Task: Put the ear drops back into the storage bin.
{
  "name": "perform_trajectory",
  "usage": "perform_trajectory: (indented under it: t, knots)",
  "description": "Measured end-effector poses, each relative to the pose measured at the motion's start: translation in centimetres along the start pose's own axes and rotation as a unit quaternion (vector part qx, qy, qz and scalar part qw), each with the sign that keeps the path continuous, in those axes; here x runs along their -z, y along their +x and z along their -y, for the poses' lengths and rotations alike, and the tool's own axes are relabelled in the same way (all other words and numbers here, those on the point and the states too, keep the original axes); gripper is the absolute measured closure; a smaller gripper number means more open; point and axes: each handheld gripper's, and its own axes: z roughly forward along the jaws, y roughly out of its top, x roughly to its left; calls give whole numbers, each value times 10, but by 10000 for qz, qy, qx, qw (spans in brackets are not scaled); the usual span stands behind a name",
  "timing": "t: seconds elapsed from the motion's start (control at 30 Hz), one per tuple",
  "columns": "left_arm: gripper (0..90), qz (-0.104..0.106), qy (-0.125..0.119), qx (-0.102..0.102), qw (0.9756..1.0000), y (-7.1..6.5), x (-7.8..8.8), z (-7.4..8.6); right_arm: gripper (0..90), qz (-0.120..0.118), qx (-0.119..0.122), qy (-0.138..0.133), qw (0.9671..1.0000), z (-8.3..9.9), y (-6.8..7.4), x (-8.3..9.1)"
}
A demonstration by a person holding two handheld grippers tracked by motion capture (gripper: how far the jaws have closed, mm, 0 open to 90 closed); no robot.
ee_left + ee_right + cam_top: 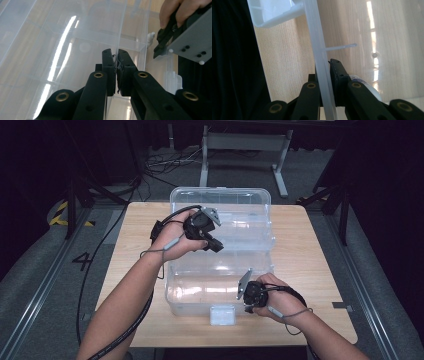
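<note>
Grippers both clamp the clear plastic box (220, 270): left gripper (116, 72) on a divider, right gripper (325, 82) on its wall.

The right hand-held gripper (248, 295) has its jaw tips hidden behind the clear box (220, 265) wall; the person's forearms are cut off at the near edge.

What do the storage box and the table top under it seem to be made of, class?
Storage box: apparently clear, glossy plastic; the table shows through its walls and bright light streaks glare off it. Table top: pale wood or wood-look laminate with a matt finish; fine straight grain lines show, but which of the two cannot be told.
</note>
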Motion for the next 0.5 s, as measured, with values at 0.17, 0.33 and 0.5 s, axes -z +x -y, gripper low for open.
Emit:
perform_trajectory:
  t: [0.17,0.33,0.5]
  knots:
    - [864,-11,30,-72,10000,-7,0,2,853,9,-6,-41,10000,1,0,0]
    - [866,36,29,-97,9999,-11,0,4,853,22,-14,-84,10000,1,0,-1]
    - [868,72,30,-154,9999,-17,0,5,852,31,-20,-84,10000,1,0,0]
